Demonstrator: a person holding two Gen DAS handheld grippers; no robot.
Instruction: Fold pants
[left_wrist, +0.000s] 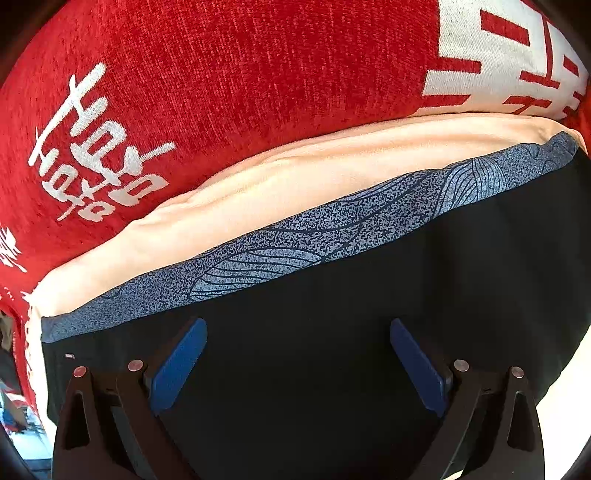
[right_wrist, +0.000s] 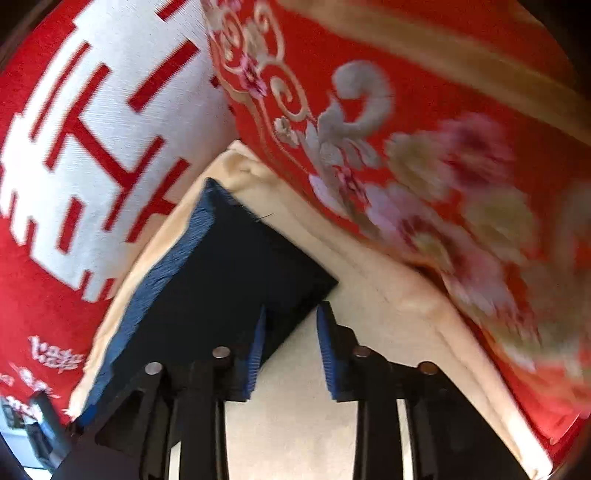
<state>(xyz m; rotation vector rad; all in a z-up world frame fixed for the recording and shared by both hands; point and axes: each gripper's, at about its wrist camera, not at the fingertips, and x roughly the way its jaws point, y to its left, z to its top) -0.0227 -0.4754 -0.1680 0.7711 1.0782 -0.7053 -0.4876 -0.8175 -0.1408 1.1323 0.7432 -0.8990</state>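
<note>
Currently: black pants on cream sheet; left tongs wide, right tongs narrow, both empty.

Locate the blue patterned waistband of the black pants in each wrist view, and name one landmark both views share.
Left wrist view: the waistband runs as a diagonal strip from lower left to upper right, across the middle, above the black cloth.
Right wrist view: the waistband is a blurred blue edge left of centre, running from the lower left up to a corner.
Shared landmark: the red cushion with the white block character.
</note>
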